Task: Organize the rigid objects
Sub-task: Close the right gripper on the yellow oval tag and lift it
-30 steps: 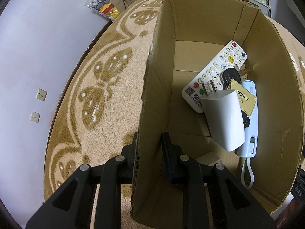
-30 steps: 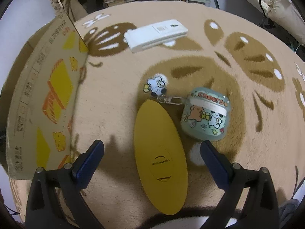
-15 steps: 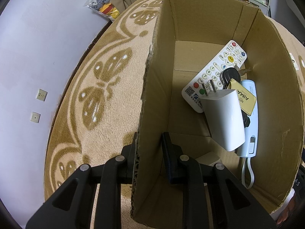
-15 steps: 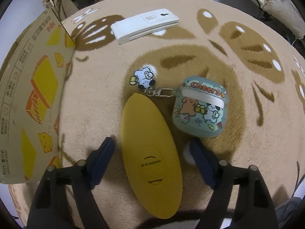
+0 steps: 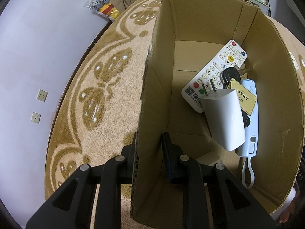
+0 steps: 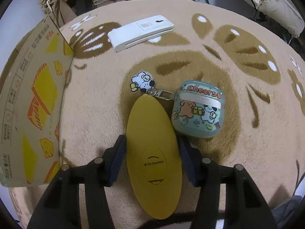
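My left gripper [image 5: 150, 148] is shut on the left wall of an open cardboard box [image 5: 150, 87], one finger inside, one outside. In the box lie a white remote [image 5: 213, 72], a white charger plug [image 5: 225, 118], keys with a yellow AIMA tag [image 5: 244, 97] and a pale blue power bank [image 5: 251, 126]. My right gripper [image 6: 152, 145] has its blue pads against both sides of a yellow oval case [image 6: 152, 152] lying on the rug. A teal earbud case [image 6: 198, 110] with a dog charm [image 6: 142, 82] lies beside it, and a white flat device [image 6: 141, 31] farther back.
The box's printed outer wall [image 6: 30, 103] stands left of the right gripper. A beige and brown patterned rug [image 6: 247, 105] covers the floor. A wall with sockets [image 5: 41, 95] is at left, a toy bag [image 5: 101, 2] and shelves at the back.
My right gripper has moved forward over the yellow case and its fingers have closed from wide open onto the case's sides. The left gripper and box have not moved.
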